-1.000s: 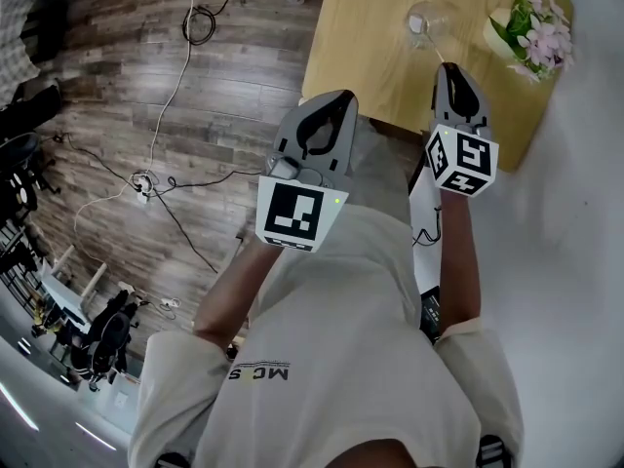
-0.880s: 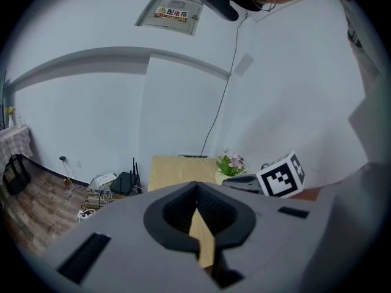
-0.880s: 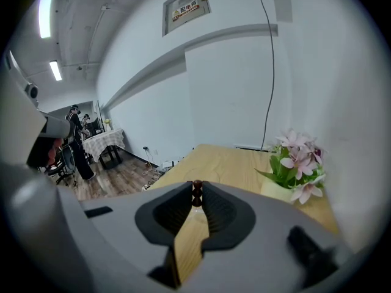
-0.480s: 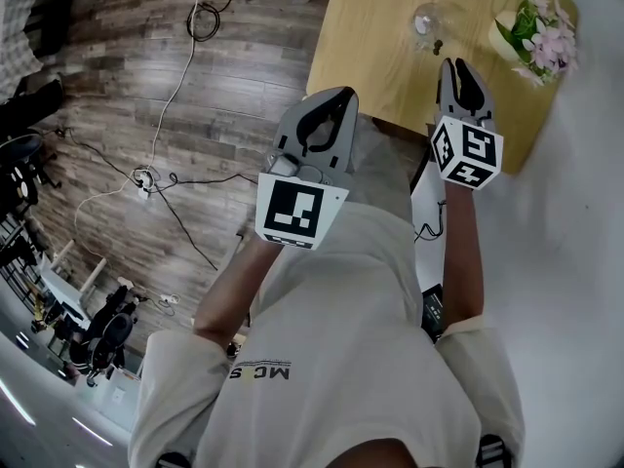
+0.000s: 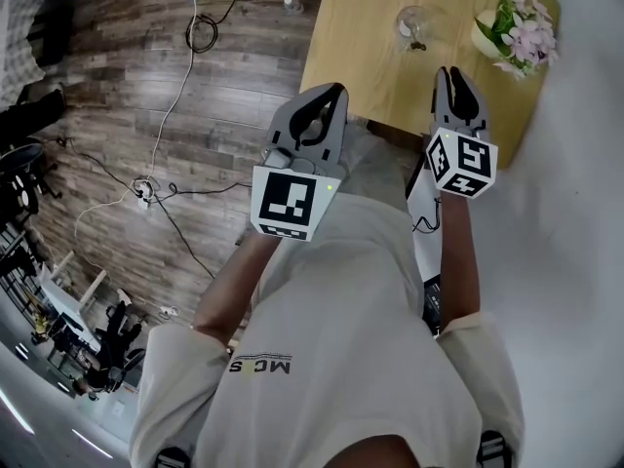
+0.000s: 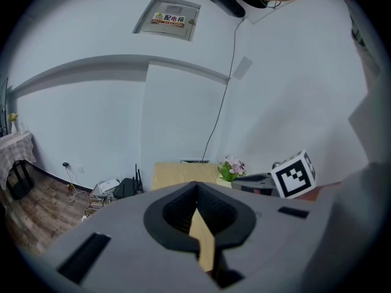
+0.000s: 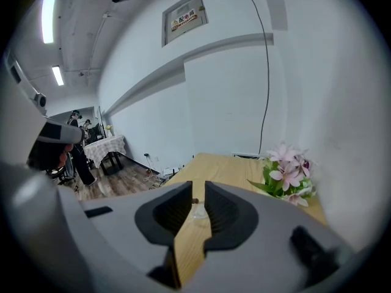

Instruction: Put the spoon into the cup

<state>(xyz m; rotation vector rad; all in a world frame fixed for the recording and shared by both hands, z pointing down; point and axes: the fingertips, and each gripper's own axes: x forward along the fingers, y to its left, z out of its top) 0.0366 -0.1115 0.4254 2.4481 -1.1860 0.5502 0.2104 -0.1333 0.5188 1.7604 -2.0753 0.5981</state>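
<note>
On the table (image 5: 356, 66) — a glass cup (image 5: 413, 23).

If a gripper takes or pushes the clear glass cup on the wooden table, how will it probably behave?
The cup looks like clear, smooth glass, so it is probably fragile and slippery between jaws. It stands free on the smooth wooden table, so a low push would likely slide it, while a high one may tip it.

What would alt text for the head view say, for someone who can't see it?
Seen from above, a person holds tongs in each hand, the left tongs and right tongs aimed at a wooden table bearing a glass cup and pink flowers.
</note>
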